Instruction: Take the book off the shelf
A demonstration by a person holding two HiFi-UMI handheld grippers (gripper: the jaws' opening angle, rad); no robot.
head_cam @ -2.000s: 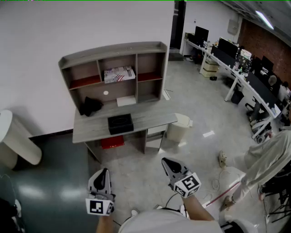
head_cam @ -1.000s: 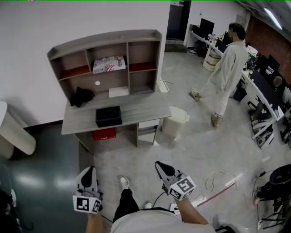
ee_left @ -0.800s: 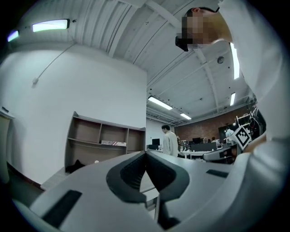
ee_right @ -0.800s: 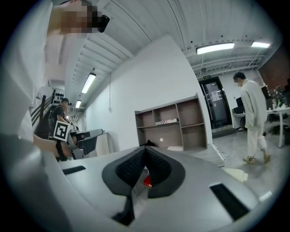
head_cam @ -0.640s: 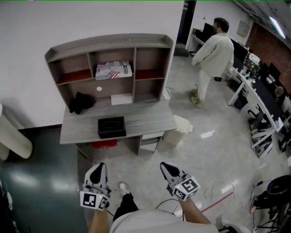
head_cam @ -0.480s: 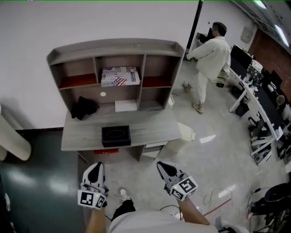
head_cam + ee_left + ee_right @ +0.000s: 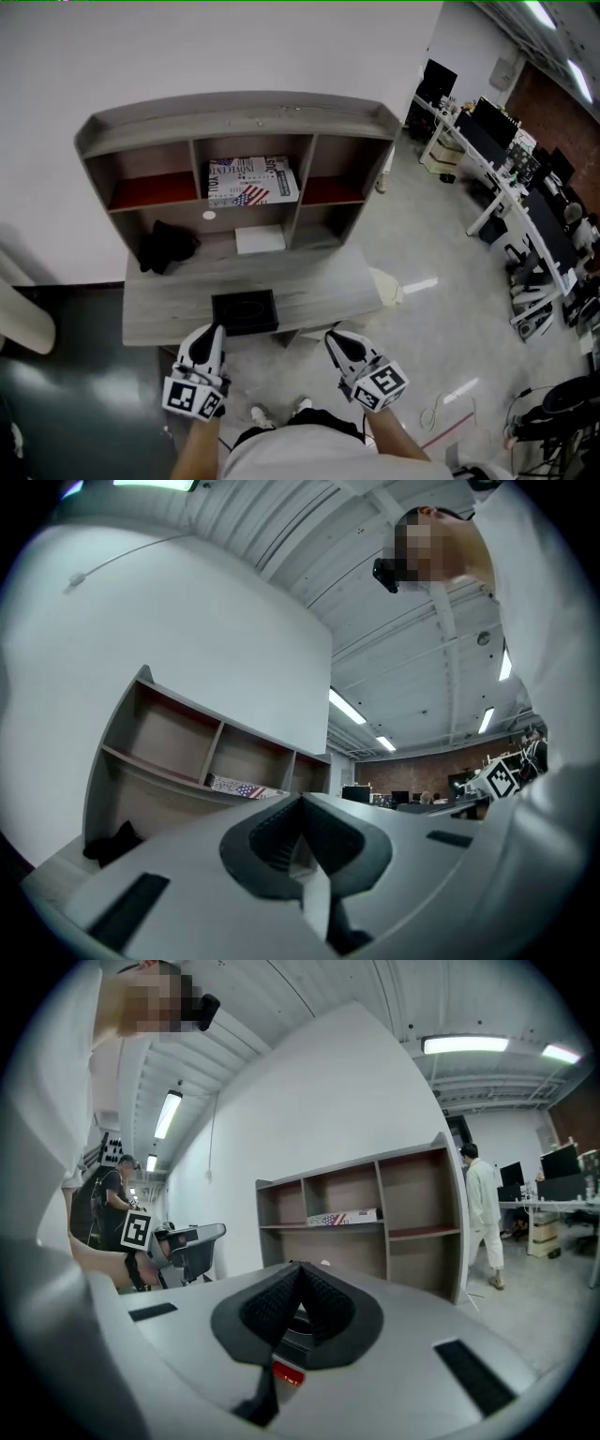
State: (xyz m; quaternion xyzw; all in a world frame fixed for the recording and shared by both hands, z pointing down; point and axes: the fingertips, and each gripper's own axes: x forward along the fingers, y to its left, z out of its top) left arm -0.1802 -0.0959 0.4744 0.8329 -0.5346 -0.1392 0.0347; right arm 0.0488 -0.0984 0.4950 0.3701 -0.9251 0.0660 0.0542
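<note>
Nearer the shelf (image 7: 234, 117) now, left gripper (image 7: 208, 336) and right gripper (image 7: 337, 339) are closed, empty; book (image 7: 251, 180) lies flat, long axis left-right.

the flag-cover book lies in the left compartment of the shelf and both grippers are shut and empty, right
Not quite: the head view shows the book in the middle compartment of the shelf, not the left. The left gripper and right gripper are indeed shut and empty.

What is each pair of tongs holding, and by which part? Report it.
Nothing. The left tongs and the right tongs are both shut and empty; the book lies untouched on the shelf.
</note>
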